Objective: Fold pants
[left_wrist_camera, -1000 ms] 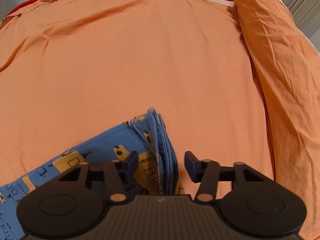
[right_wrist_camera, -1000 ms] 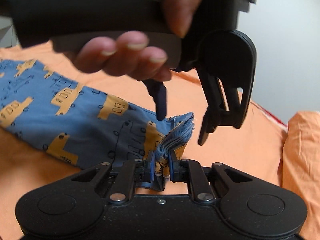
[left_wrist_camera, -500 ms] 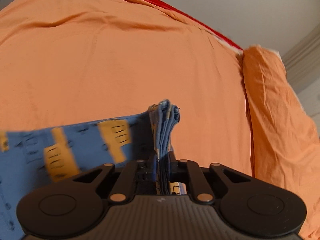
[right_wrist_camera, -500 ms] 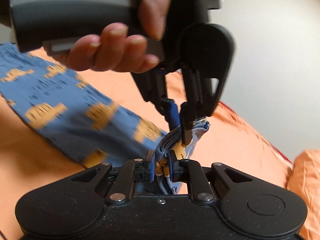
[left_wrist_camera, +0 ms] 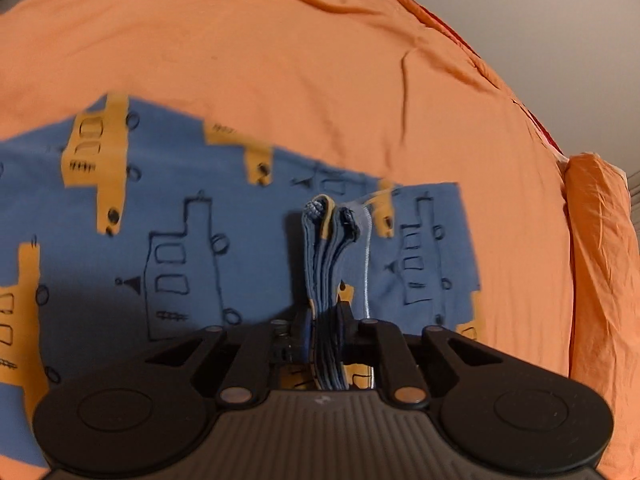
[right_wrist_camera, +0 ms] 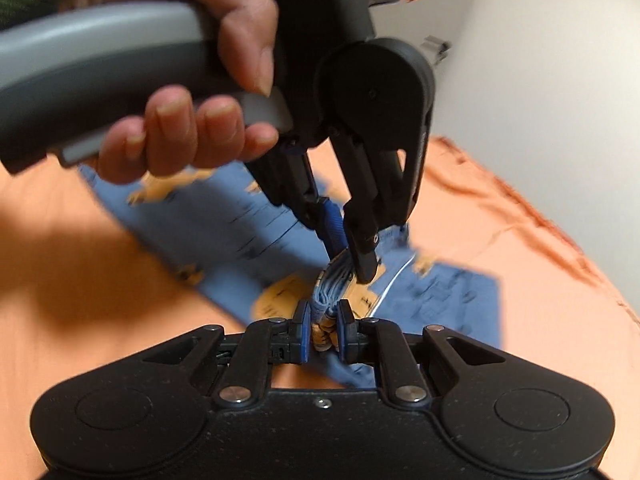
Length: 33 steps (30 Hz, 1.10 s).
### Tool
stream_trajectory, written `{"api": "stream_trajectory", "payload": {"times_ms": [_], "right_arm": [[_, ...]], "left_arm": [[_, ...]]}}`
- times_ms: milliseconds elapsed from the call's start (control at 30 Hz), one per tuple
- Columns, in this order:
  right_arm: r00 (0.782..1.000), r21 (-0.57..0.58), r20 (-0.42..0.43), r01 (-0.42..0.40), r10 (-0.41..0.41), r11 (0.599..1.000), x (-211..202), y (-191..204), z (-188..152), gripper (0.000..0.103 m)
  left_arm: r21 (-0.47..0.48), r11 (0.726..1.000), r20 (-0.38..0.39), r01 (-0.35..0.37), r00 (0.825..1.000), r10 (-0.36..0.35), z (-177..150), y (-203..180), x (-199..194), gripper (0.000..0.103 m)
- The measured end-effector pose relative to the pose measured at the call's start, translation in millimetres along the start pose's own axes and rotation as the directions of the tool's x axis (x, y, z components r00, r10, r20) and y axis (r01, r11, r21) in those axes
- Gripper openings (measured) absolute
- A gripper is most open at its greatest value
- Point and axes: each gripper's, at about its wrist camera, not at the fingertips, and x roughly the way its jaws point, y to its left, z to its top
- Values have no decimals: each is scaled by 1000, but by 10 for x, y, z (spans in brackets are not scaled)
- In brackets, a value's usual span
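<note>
Spread across the orange bedsheet (left_wrist_camera: 320, 60), the blue pants (left_wrist_camera: 200, 220) look light, soft and floppy, so the bunched hem is the sensible hold, where both left gripper (left_wrist_camera: 325, 328) and right gripper (right_wrist_camera: 324, 320) pinch its 2 or more stacked layers.

You see blue cotton pants (left_wrist_camera: 224, 216) printed with yellow-orange blocks and dark outlined vehicles. Under them lies a plain orange bed sheet (left_wrist_camera: 280, 60), beside an orange pillow (left_wrist_camera: 600, 248).
</note>
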Motion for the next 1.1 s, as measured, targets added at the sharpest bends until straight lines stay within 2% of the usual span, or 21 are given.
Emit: {"api": "stream_trajectory", "payload": {"times_ms": [167,433,1100], "right_arm": [[1000,-59,20,25,-24,998,64,140,-110,15],[999,-58,28,34,-33,998,45,175,-130,16],[999,-66,31,38,-36,997,54,181,-135,17]], "left_arm": [[-35,998,20,60,998,-59,-14,146,41,15],[19,1000,54,23,998,-24,-103,63,-7,15],[22,1000,49,-7,999,6,-78,21,14,15]]}}
